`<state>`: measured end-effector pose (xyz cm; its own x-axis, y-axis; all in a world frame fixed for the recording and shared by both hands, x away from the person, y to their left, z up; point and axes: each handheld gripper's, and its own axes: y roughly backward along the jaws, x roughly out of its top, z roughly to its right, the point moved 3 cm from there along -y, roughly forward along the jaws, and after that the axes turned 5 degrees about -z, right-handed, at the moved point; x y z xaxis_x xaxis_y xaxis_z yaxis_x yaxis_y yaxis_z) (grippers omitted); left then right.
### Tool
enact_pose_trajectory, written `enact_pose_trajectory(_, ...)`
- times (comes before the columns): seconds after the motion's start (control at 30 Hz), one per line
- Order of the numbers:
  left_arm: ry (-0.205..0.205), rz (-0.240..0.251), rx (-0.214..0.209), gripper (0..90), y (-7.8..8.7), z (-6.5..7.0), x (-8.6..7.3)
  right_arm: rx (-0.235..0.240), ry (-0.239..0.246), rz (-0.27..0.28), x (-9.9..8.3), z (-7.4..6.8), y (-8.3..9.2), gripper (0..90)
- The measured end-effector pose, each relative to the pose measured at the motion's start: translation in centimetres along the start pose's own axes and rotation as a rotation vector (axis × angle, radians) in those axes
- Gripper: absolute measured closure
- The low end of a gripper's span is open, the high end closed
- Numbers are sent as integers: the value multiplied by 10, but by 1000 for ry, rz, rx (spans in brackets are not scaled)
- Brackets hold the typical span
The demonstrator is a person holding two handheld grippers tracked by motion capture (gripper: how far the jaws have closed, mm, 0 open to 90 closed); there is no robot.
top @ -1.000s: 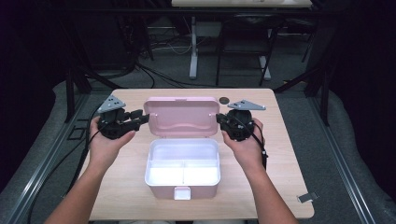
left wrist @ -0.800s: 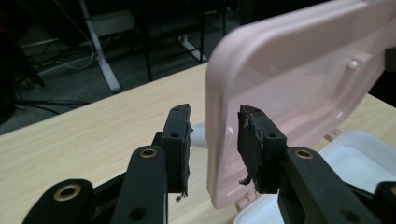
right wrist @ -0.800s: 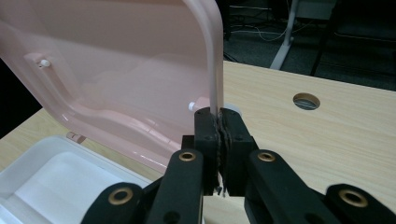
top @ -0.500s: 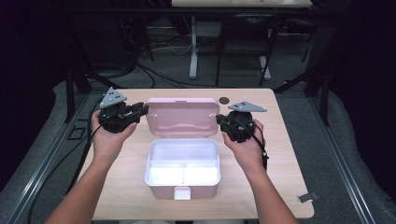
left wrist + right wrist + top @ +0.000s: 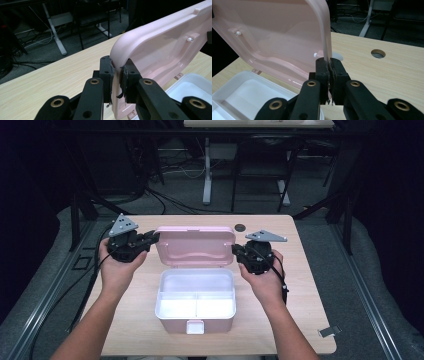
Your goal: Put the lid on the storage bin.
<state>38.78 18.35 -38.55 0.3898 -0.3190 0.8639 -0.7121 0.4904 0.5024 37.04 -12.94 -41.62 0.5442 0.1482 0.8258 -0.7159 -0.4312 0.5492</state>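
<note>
A pink lunch box (image 5: 159,296) with a white divided inside stands open at the table's middle. Its pink lid (image 5: 195,245) stands raised at the back. My left gripper (image 5: 152,237) is at the lid's left edge. In the left gripper view its jaws have just been closing, and the lid's rounded corner (image 5: 162,50) now fills the gap of the left gripper (image 5: 116,72), with both pads against it. My right gripper (image 5: 236,251) is shut on the lid's right edge. In the right gripper view the thin rim of the lid (image 5: 274,37) is pinched in the right gripper (image 5: 328,67).
The light wooden table (image 5: 300,285) has a round cable hole (image 5: 240,227) behind the lid's right corner. A white desk leg and cables stand on the dark floor beyond. A small metal piece (image 5: 327,331) lies by the table's right front corner.
My left gripper has moved right to the lid's left edge and its jaws have narrowed onto it. The right gripper has kept still on the lid's right edge.
</note>
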Motion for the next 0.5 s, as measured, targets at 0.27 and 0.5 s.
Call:
enact_pose_trajectory(0.27, -20, 1, 10, 806, 4, 4, -2, 41, -23, -6, -2, 3, 1, 830)
enact_pose_trajectory(0.5, -20, -8, 0, 802, 7, 5, -3, 32, 0, -15, -3, 3, 2, 796)
